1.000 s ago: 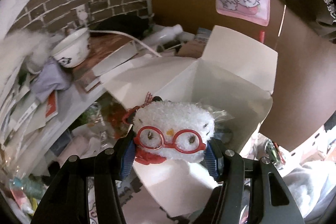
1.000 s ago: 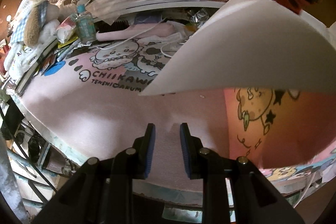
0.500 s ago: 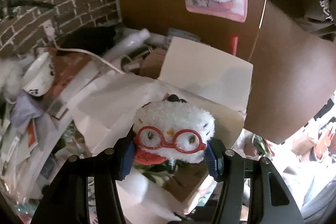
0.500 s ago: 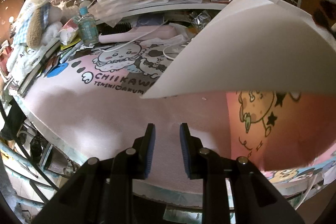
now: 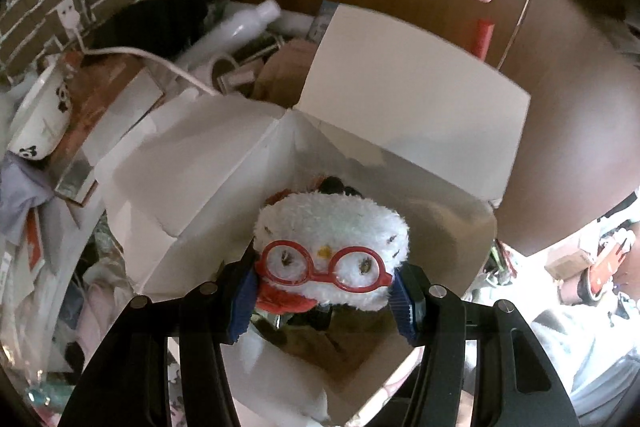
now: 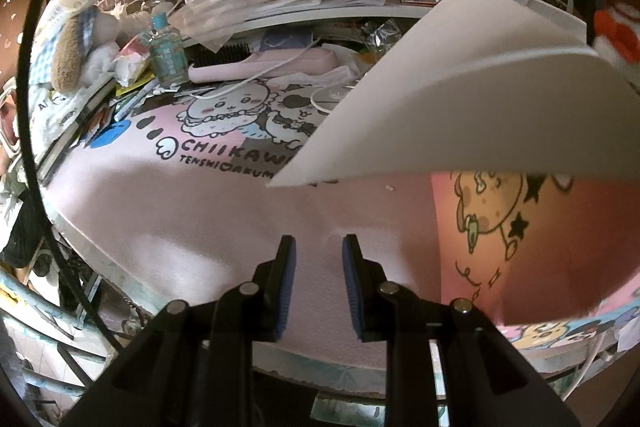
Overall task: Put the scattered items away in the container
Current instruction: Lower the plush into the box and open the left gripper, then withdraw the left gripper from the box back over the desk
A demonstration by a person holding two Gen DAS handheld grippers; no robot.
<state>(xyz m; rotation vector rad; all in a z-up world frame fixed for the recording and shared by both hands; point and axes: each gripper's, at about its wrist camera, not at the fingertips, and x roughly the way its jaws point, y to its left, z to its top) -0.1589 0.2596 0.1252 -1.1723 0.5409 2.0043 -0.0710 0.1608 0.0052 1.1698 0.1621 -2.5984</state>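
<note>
L gripper (image 5: 323,293) clamps fluffy white plush w/ red glasses (image 5: 332,247) above open white cardboard box (image 5: 412,107); R gripper (image 6: 319,283) parted, empty, over pink mat (image 6: 200,211).

The right gripper (image 6: 319,279) hangs empty, jaws parted, above the pink mat (image 6: 208,211).

Box (image 5: 400,115) mouth open, flaps splayed; clutter crowds left side; pink mat (image 6: 208,219) bare before right tool (image 6: 319,251)
</note>
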